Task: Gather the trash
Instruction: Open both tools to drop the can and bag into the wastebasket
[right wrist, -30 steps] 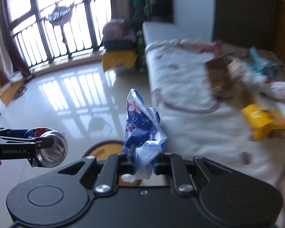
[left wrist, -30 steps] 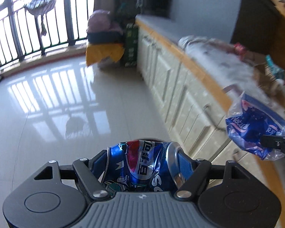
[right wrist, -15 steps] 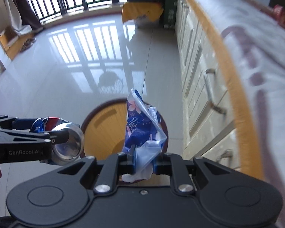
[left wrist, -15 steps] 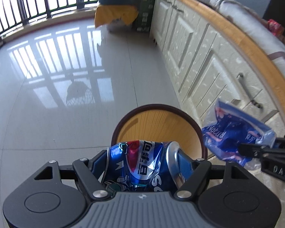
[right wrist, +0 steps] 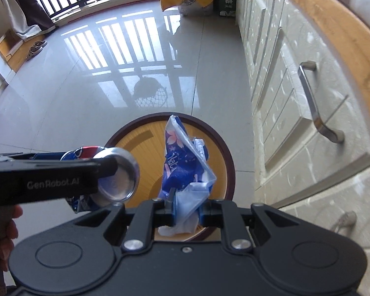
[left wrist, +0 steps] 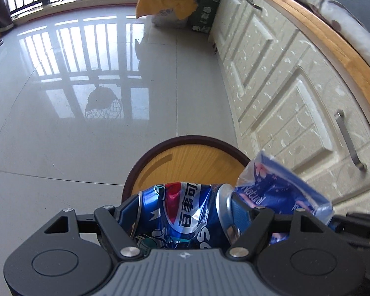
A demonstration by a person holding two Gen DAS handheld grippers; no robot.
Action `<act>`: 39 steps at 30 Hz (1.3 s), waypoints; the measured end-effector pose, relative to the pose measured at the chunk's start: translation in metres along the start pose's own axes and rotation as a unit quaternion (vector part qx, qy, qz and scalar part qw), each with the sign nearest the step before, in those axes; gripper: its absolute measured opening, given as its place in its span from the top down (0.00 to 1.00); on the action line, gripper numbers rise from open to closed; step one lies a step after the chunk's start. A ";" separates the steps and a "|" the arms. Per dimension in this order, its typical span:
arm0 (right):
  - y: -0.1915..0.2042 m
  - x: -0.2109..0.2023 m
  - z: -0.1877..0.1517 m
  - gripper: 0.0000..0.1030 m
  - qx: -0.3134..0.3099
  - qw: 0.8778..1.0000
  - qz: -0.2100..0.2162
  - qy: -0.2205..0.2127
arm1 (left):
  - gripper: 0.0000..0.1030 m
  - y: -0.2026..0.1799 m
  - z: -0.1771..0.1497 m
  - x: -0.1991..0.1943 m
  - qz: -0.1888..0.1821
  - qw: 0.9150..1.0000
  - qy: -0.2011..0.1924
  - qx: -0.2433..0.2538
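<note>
Left wrist view: nearest the lens, a crushed blue cola can [left wrist: 182, 212] is clamped sideways in the left gripper [left wrist: 182, 218], jaws pressed on its two ends. Just right of the can, a crumpled blue plastic wrapper [left wrist: 281, 194] is pinched in the nearly closed jaws of the right gripper [right wrist: 186, 208]. Both pieces are now held directly above the round wooden bin [left wrist: 185, 162], whose dark rim is seen just beyond them on the floor. A second ago no bin was in view at all and the countertop filled the right side; since then both grippers have been lowered and tipped downward. Right of the bin, the cream cabinet [left wrist: 291, 113] is passed. A release into the bin is judged to be next
</note>
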State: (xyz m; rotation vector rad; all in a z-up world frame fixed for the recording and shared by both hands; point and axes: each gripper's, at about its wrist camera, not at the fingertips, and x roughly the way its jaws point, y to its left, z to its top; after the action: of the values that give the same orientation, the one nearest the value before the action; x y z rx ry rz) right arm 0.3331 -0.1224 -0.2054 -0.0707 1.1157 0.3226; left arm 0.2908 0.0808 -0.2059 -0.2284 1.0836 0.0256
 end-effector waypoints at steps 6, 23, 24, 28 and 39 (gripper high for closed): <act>-0.009 0.023 0.005 0.83 0.015 1.000 0.000 0.007 | 0.25 -0.002 0.008 0.010 0.003 0.999 -0.015 -0.028; -0.009 0.029 0.002 0.53 0.033 0.998 0.057 -0.010 | 0.19 -0.020 0.033 0.019 -0.002 0.999 -0.040 -0.009; -0.007 0.030 0.002 0.48 0.032 0.998 0.056 -0.008 | 0.19 -0.019 0.032 0.020 -0.002 0.999 -0.036 -0.007; -0.006 0.033 -0.001 0.41 0.022 0.998 0.051 0.004 | 0.19 -0.015 0.029 0.024 0.006 1.000 -0.027 -0.003; 0.002 0.037 -0.010 0.30 -0.011 0.998 0.042 0.053 | 0.06 -0.007 0.025 0.029 0.016 1.000 -0.010 -0.004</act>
State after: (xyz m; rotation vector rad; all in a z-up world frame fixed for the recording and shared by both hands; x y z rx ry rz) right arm 0.3389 -0.1148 -0.2424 -0.0603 1.2217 0.4106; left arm 0.3272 0.0759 -0.2186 -0.2181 1.0669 0.0609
